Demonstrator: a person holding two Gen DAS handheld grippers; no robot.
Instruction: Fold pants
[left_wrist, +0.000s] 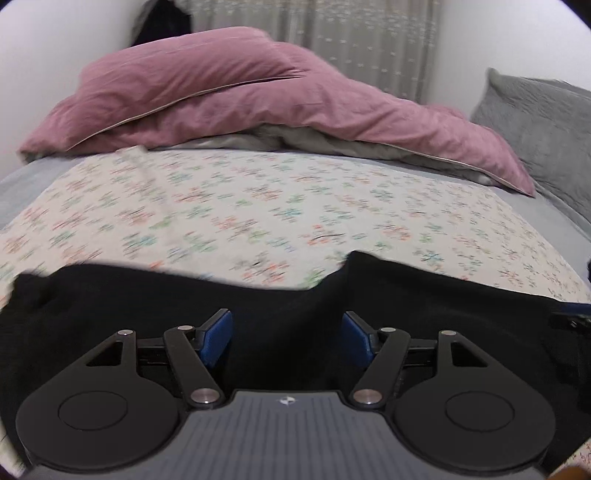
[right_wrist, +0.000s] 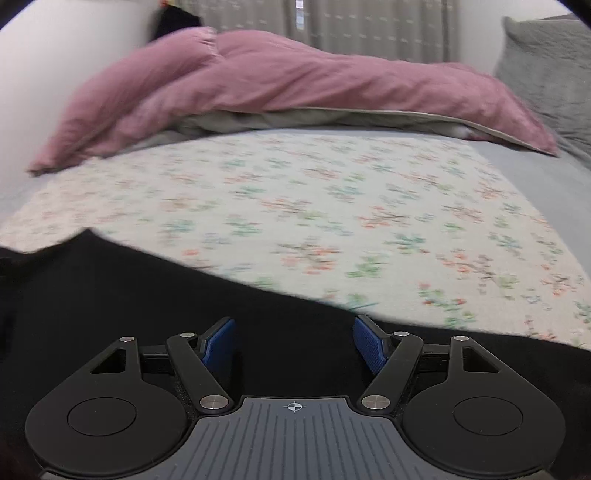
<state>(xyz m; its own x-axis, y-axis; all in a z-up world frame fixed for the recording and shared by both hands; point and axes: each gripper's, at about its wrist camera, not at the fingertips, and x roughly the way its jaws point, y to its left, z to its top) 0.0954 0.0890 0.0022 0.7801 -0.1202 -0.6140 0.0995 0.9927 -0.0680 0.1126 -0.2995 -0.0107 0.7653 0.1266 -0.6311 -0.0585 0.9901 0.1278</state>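
left gripper (left_wrist: 287, 334) — black arms, silver screws | blue fingers (left_wrist: 218, 334) | grey ribbed base

The left gripper (left_wrist: 287, 334) fills the lower part of its own view, seen from behind along its two fingers. Its blue pads (left_wrist: 218, 332) stand wide apart, one left of centre and one right of centre, with nothing pressed between them. The black linkage arms splay outward to two round black discs in the lower corners, and the grey ribbed body sits at the bottom centre.

The right gripper (right_wrist: 293, 341) looks the same in its view: blue pads (right_wrist: 369, 347) set well apart at lower centre, gripping nothing, black arms spread to either side. Both grippers tilt downward.
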